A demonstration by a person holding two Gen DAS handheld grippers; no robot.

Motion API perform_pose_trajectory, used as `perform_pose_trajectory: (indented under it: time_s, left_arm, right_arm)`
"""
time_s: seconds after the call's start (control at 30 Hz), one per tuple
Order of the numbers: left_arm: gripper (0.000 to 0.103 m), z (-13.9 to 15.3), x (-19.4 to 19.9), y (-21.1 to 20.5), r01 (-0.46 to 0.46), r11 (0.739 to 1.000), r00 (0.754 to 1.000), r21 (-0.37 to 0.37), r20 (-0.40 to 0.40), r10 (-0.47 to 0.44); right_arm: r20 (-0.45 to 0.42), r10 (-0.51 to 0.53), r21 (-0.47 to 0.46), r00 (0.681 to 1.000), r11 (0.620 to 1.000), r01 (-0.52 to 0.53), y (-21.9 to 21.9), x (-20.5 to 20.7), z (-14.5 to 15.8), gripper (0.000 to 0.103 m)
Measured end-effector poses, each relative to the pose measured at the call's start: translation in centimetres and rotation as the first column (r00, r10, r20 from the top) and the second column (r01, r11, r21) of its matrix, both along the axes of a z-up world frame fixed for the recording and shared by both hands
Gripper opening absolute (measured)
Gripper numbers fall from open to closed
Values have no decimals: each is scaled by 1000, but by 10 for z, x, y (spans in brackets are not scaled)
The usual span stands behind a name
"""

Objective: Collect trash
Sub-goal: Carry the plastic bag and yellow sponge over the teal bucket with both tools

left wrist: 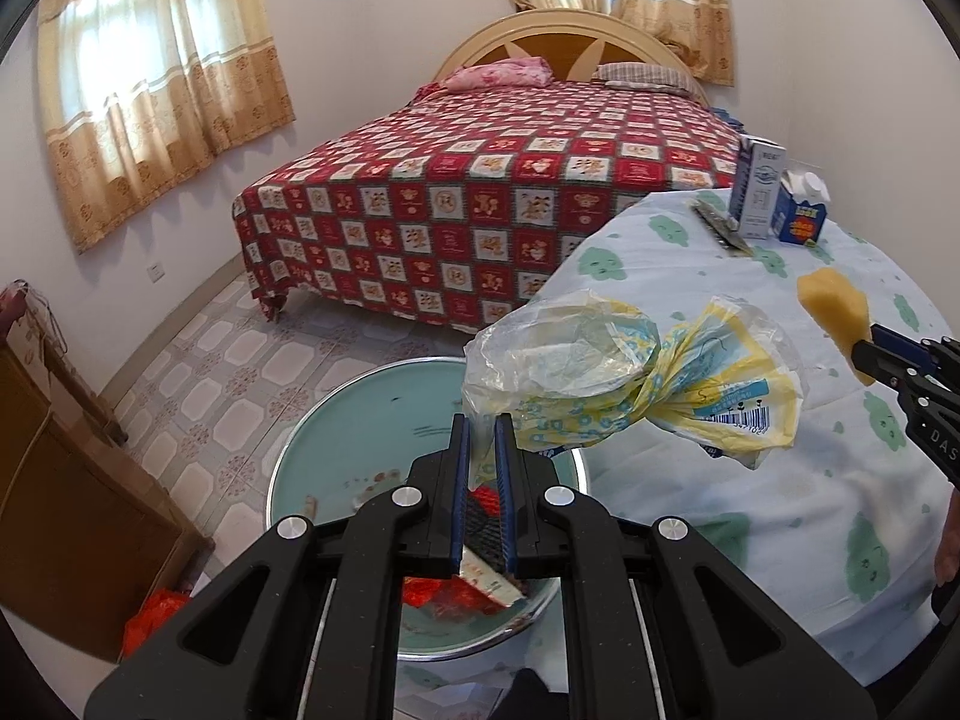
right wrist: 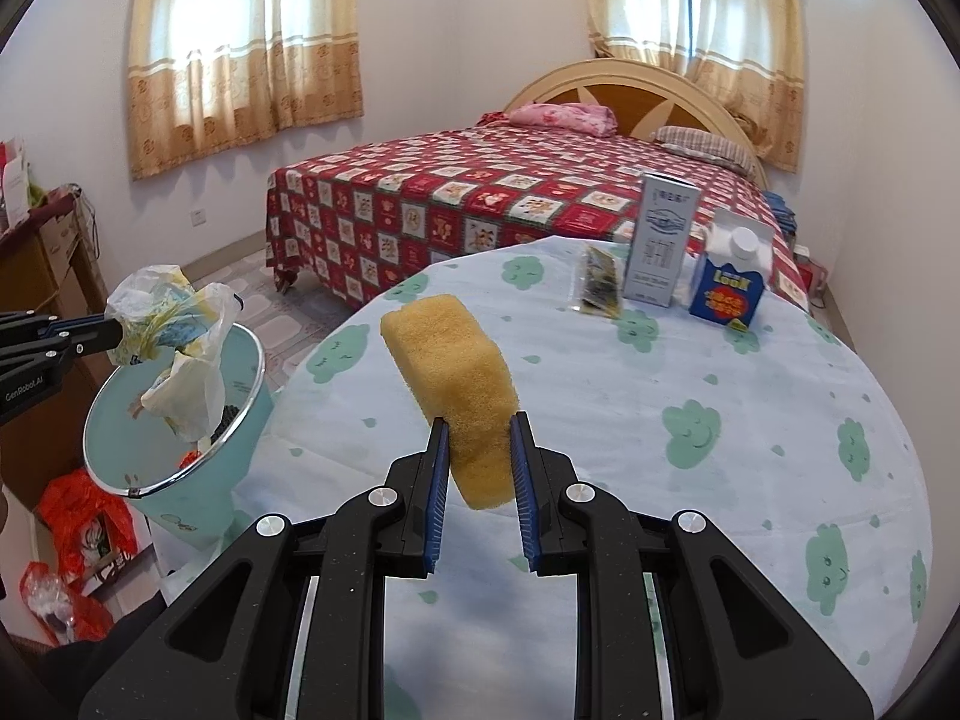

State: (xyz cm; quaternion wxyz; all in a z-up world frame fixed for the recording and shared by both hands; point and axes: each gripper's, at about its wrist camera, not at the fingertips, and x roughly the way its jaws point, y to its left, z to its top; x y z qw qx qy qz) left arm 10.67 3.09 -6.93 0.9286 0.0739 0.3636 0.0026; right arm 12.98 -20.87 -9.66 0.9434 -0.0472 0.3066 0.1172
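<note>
**Bag poised over bin, sponge held over table**

Left side: the left tongs (left wrist: 481, 420) are seen pinched nearly shut on a corner of a crumpled yellow-and-clear plastic bag (left wrist: 630, 372). From the right wrist view the bag (right wrist: 174, 330) is noted hanging directly above the open mouth of the pale green bin (right wrist: 180, 420), which stands on the floor just beside the table edge. Red wrappers are seen already lying in the bin. The bag's bulk trails forward and to the right of the tongs, partly over the table; release is judged to call for the tongs being centred over the rim first.

Centre: the right tongs (right wrist: 480, 420) are closed narrowly on a yellow sponge (right wrist: 450, 354), its long axis pointing away from the tongs, raised above the table (right wrist: 660, 480).

Right, far edge of table: a tall white carton (right wrist: 660, 240), a blue carton (right wrist: 729, 276) and a small dark packet (right wrist: 600, 282) remain uncollected, nearer the right hand.
</note>
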Motion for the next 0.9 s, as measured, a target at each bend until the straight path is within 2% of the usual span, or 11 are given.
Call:
perform_pose_trajectory:
  time_s: [0.9]
  left_arm:
    - [9,-14,-13,86,-168,986,986,17,-18,168]
  right_arm:
    - [3,139,-46,990,989,-138,73,8,-1,21]
